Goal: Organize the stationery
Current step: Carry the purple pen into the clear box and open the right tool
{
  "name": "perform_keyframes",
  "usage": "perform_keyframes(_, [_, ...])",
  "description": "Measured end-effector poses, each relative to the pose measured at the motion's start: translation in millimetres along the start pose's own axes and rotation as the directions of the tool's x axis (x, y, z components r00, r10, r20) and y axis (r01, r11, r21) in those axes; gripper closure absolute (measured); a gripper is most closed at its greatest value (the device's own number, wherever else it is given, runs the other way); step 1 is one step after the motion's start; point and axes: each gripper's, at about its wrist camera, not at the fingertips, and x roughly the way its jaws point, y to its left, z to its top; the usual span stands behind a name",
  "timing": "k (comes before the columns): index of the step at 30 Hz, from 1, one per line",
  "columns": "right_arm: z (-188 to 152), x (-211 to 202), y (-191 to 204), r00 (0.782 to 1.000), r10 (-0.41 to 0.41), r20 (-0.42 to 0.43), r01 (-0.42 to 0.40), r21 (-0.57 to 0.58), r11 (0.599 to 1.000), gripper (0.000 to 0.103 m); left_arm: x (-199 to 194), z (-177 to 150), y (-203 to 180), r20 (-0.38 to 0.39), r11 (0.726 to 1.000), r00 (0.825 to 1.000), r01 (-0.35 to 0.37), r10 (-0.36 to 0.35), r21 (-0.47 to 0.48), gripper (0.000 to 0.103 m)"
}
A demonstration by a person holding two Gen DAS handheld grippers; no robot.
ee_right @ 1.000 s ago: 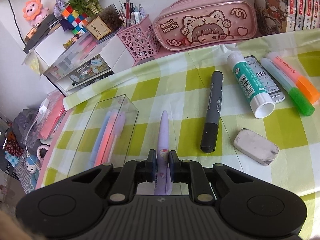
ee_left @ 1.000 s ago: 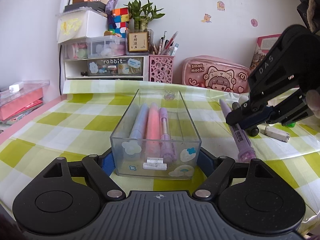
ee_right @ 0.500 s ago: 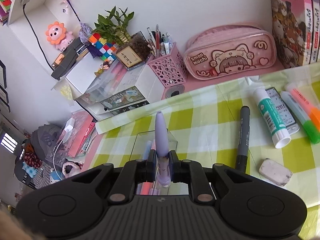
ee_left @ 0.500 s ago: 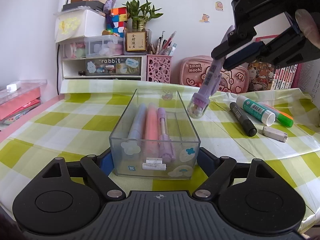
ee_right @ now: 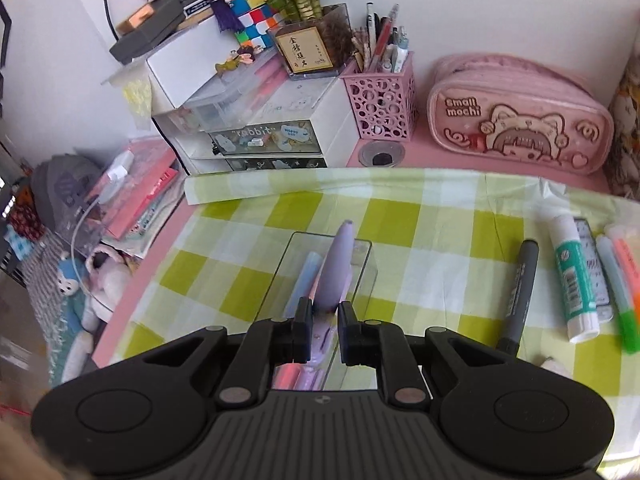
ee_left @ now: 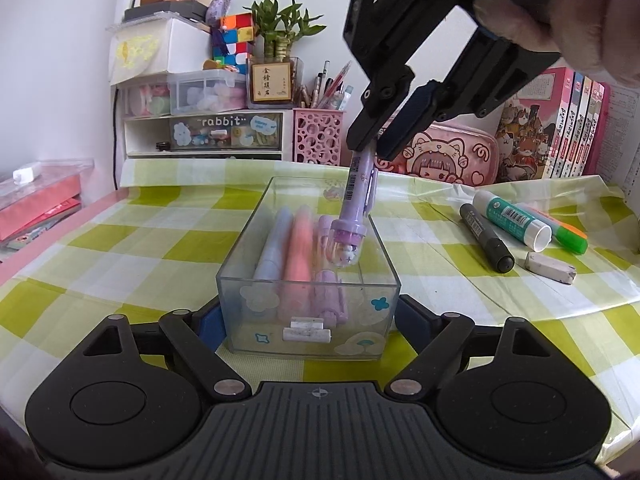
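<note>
A clear plastic box [ee_left: 308, 312] stands on the green checked cloth and holds a blue, a pink and a purple pen. My left gripper [ee_left: 308, 322] is shut on the box's near end, its fingers at both sides. My right gripper [ee_left: 374, 142] is shut on a purple pen [ee_left: 354, 206] and holds it tilted, cap end down, over the box's right half. In the right wrist view the purple pen [ee_right: 336, 268] points away between my fingers [ee_right: 302, 330], above the box [ee_right: 360, 276].
To the right lie a black marker [ee_left: 486, 238], a glue stick [ee_left: 512, 220], an orange-green highlighter [ee_left: 568, 236] and an eraser [ee_left: 550, 267]. At the back stand a pink pen holder [ee_left: 318, 136], a pink pencil case [ee_left: 440, 156], a drawer unit [ee_left: 204, 132] and books [ee_left: 560, 128].
My right gripper lifted the purple pen from the cloth, carried it left and lowered its cap end over the box. My left gripper stayed on the box.
</note>
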Motion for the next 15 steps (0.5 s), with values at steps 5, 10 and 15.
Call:
perform_keyframes(5, [12, 28, 15, 0.994, -0.081, -0.071, 0.077, -0.056, 0.995, 0.087, 0, 0, 1, 0.001, 1.0, 1.0, 0.005, -0.005, -0.004, 0.021])
perform_keyframes(10, [6, 49, 27, 0.983, -0.141, -0.114, 0.128, -0.111, 0.986, 0.087, 0, 0, 1, 0.002, 1.0, 1.0, 0.011, -0.011, -0.006, 0.021])
perform_keyframes(15, [3, 47, 25, 0.986, -0.124, -0.115, 0.113, -0.102, 0.988, 0.084, 0, 0, 2, 0.004, 1.0, 1.0, 0.017, -0.017, -0.009, 0.021])
